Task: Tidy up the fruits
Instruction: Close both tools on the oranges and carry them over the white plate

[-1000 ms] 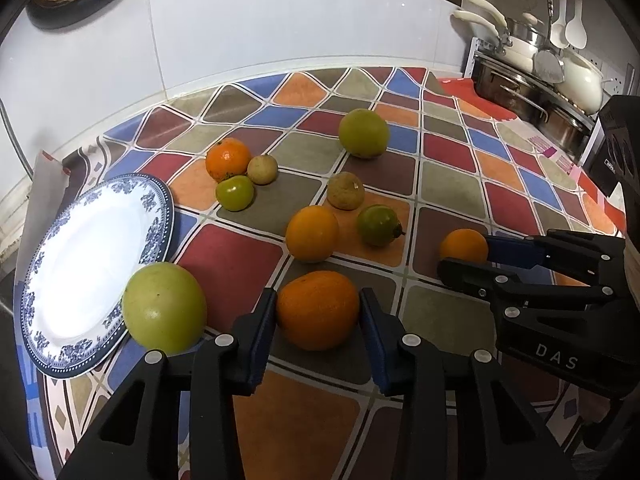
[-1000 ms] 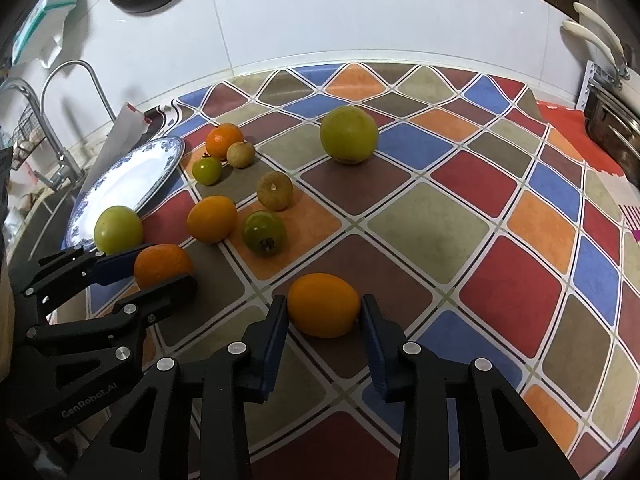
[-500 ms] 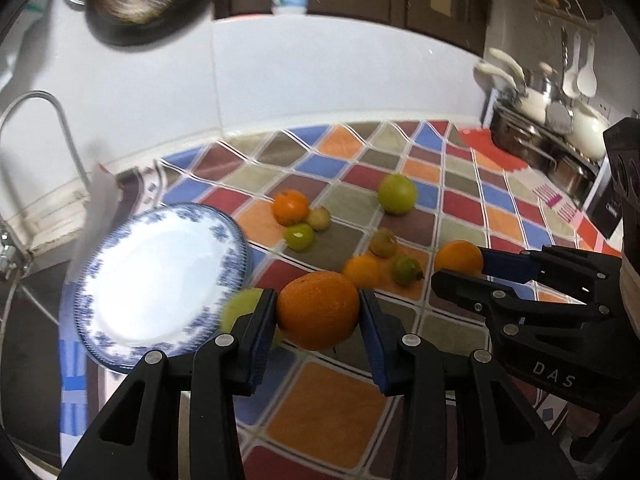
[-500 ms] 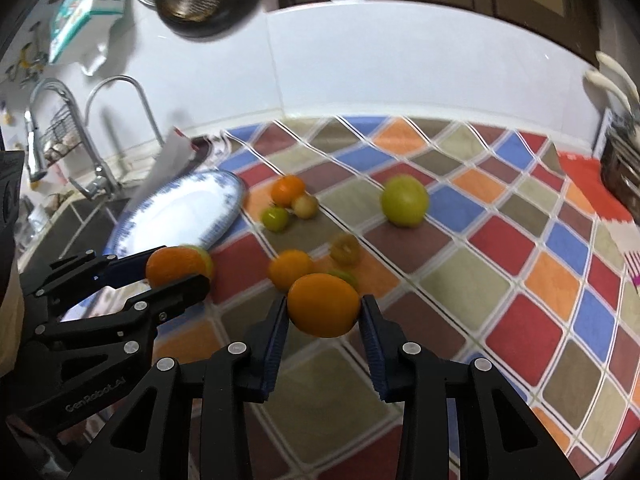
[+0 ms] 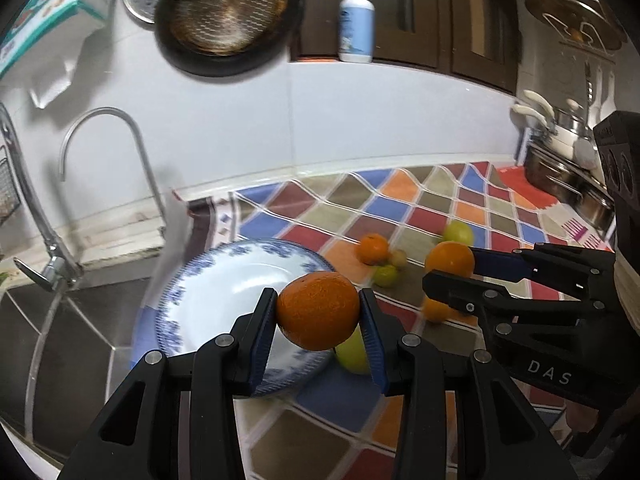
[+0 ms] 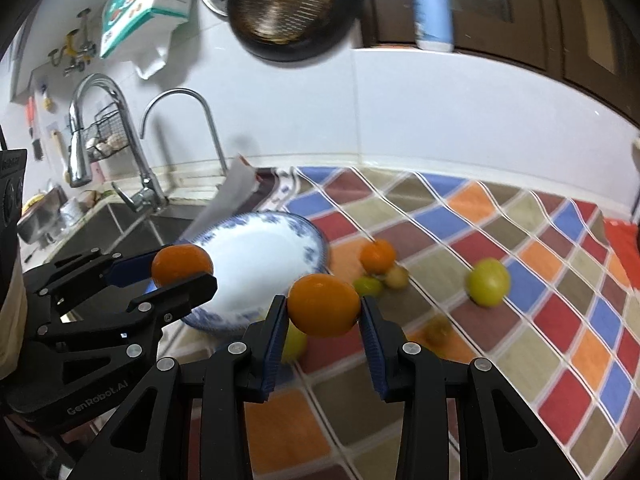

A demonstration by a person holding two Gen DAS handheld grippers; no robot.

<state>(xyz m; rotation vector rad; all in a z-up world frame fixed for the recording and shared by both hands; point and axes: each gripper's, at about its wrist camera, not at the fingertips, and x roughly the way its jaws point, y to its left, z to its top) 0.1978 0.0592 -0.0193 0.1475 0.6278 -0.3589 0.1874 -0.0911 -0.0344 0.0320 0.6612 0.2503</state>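
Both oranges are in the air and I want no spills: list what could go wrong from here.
1. The left hand-held gripper and right hand-held gripper are side by side heading for one plate; they may collide.
2. Each orange is pinched only at its sides and could slip.
3. The plate sits beside the sink; a dropped orange might roll in.

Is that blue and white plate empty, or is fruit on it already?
Empty: the plate shows only bare white inside; both oranges sit in the grippers.

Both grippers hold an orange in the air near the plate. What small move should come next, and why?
Probably carry the left gripper a little further over the plate before lowering. Its orange hangs above the plate's near rim, and the plate holds no fruit yet. The right gripper can follow.
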